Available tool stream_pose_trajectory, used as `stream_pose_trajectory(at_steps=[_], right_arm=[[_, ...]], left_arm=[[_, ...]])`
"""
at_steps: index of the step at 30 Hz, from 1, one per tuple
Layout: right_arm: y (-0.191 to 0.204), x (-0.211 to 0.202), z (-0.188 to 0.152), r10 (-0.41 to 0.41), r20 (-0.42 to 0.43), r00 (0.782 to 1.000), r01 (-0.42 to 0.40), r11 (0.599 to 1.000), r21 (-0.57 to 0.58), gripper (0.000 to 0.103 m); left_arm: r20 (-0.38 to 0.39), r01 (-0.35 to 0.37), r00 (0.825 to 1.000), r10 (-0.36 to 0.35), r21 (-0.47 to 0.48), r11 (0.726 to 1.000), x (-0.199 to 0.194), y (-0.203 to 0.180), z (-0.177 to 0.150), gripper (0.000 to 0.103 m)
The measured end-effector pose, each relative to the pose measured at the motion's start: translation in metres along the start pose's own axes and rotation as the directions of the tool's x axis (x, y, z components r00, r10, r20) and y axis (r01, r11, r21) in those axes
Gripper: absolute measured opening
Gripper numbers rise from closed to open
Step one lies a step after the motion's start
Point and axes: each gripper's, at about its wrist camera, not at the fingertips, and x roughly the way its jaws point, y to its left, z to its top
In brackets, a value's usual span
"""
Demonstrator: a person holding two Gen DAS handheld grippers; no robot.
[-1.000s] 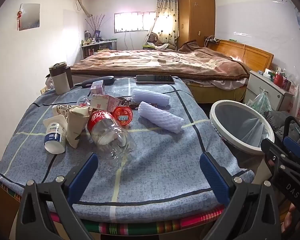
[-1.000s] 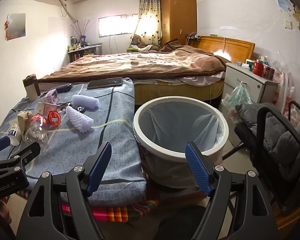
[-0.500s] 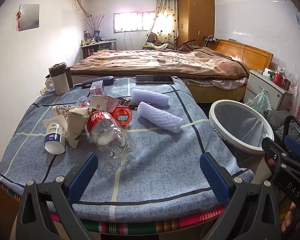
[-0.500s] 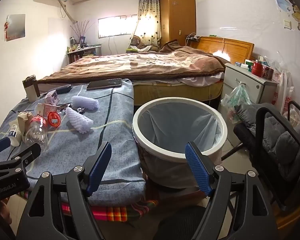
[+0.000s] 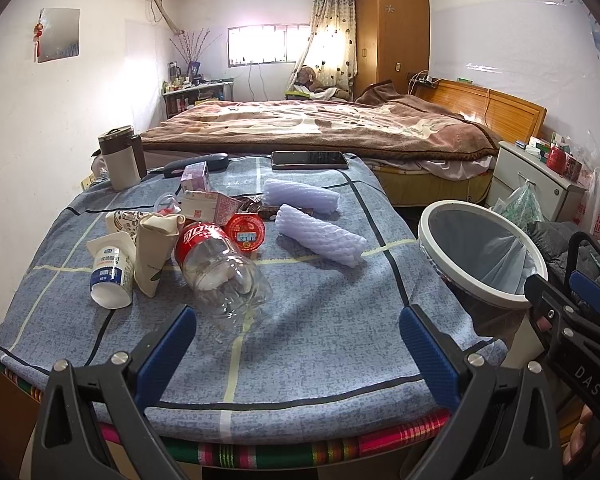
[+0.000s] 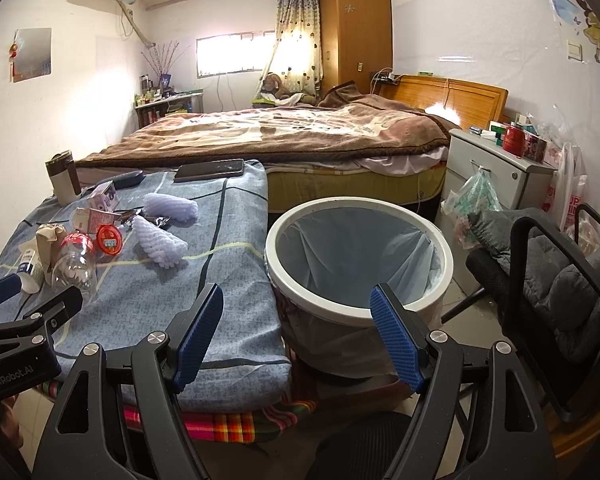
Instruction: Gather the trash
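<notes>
L hand-held gripper (image 5: pixel 296 344) (empty) behind bottle (image 5: pixel 220 268)

Daylit room, strong fisheye bend
The window (image 5: pixel 268 45) is blown out; glare spreads beside it, corners vignette black, focus sharp.

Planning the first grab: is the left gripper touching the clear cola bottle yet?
Apart. The left wrist view shows blue cloth between the left gripper and the clear cola bottle; the jaws stand wide open and empty.
</notes>
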Motion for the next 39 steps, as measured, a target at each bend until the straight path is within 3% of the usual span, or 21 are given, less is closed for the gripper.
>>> stream_pose_trajectory(at_steps=[39], right_arm=[[0.0002, -0.0032, 0.0005, -0.004, 0.004, 1.000, 0.004, 1.000, -0.003, 0.077]], left_arm=[[-0.004, -0.003, 1.000, 0.003, -0.007, 1.000, -0.0016, 0.0048, 0.0003, 0.103]])
